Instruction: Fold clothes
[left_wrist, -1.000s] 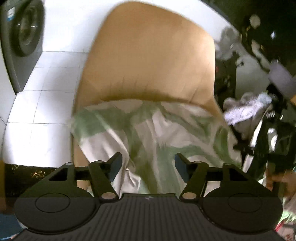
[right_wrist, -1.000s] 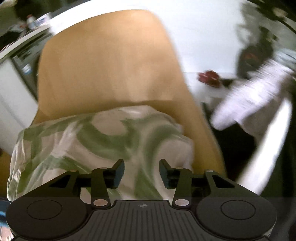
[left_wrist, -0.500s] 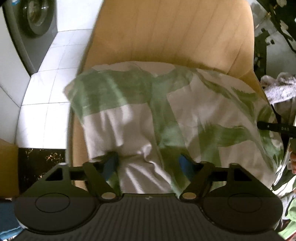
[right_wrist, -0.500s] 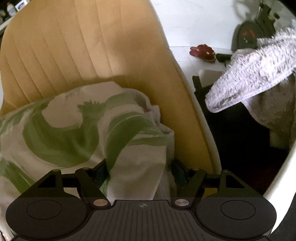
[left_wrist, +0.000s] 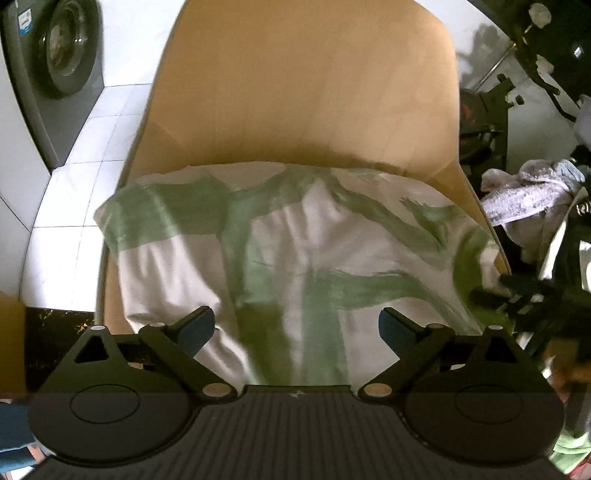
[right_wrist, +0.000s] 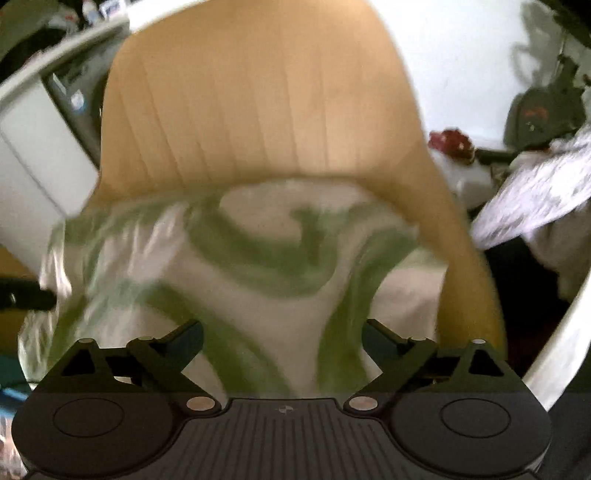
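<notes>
A white garment with green brush-stroke print (left_wrist: 295, 251) lies rumpled on the seat of a tan chair (left_wrist: 306, 92), filling it from side to side. My left gripper (left_wrist: 297, 326) hovers over the garment's near edge, open wide, nothing between its fingers. In the right wrist view the same garment (right_wrist: 236, 266) covers the seat of the tan chair (right_wrist: 258, 110), blurred by motion. My right gripper (right_wrist: 282, 336) is open above the cloth's near right part. The right gripper's dark tip shows at the garment's right edge in the left wrist view.
A grey washing machine (left_wrist: 55, 66) stands at the far left on white floor tiles (left_wrist: 74, 166). A pale fluffy towel (left_wrist: 532, 192) hangs on a dark rack right of the chair, seen also as a towel (right_wrist: 532, 199) in the right wrist view. Red slippers (right_wrist: 452, 142) lie on the floor.
Both grippers have pulled back and up from the garment and now stand wider open. The cloth that bulged between their fingers half a second ago lies flatter on the seat.
</notes>
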